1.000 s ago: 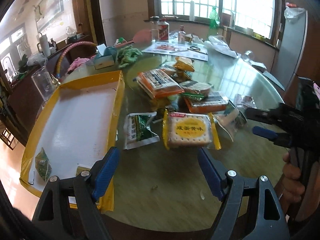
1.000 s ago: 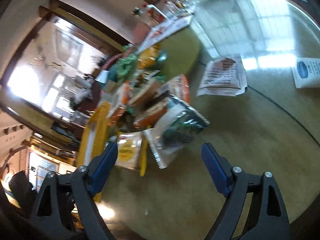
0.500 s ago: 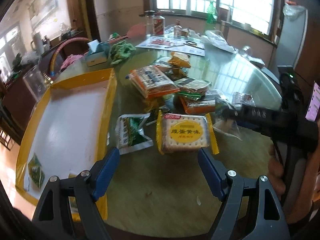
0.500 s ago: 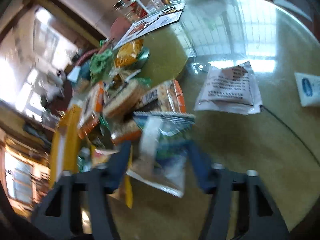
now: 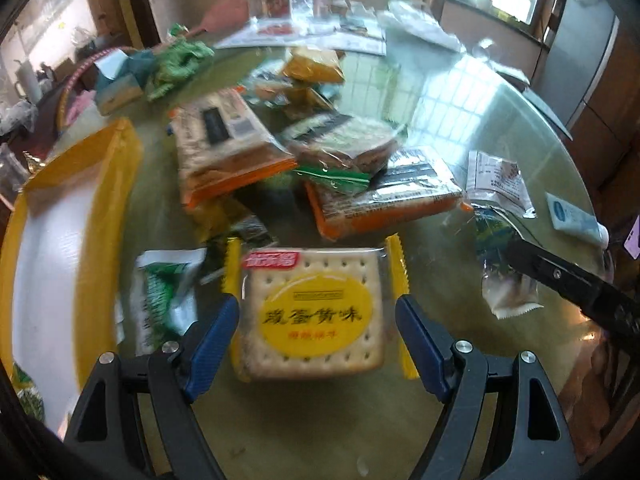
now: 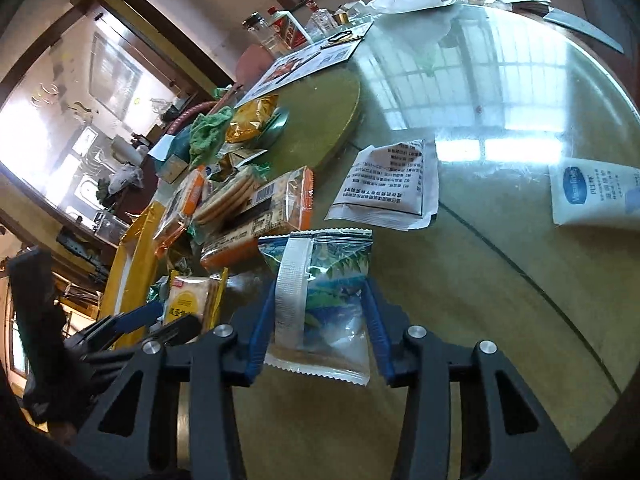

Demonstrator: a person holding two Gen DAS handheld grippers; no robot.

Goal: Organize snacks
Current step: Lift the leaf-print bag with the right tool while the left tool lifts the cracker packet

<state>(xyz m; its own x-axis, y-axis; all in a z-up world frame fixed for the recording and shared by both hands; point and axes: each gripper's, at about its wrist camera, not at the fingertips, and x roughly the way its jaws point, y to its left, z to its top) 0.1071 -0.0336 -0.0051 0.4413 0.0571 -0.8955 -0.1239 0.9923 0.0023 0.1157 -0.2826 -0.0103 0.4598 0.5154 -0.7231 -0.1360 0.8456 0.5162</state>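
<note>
The right claw [image 6: 320, 320], wide apart a second ago, has just been closing and now grips the green packet [image 6: 320, 304]. The left claw [image 5: 318, 332], still released, has moved down to straddle the cracker pack [image 5: 316, 312] on the table [image 5: 304, 420].

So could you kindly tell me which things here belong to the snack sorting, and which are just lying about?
Job: yellow cracker pack, blue-green packet in right tool, orange packs, yellow tray.
Lying about: bottles, green cloth, leaflet, white tube.

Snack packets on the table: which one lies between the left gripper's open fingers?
The square cracker packet with the yellow oval label and yellow crimped ends; the orange-edged packs lie farther away.
</note>
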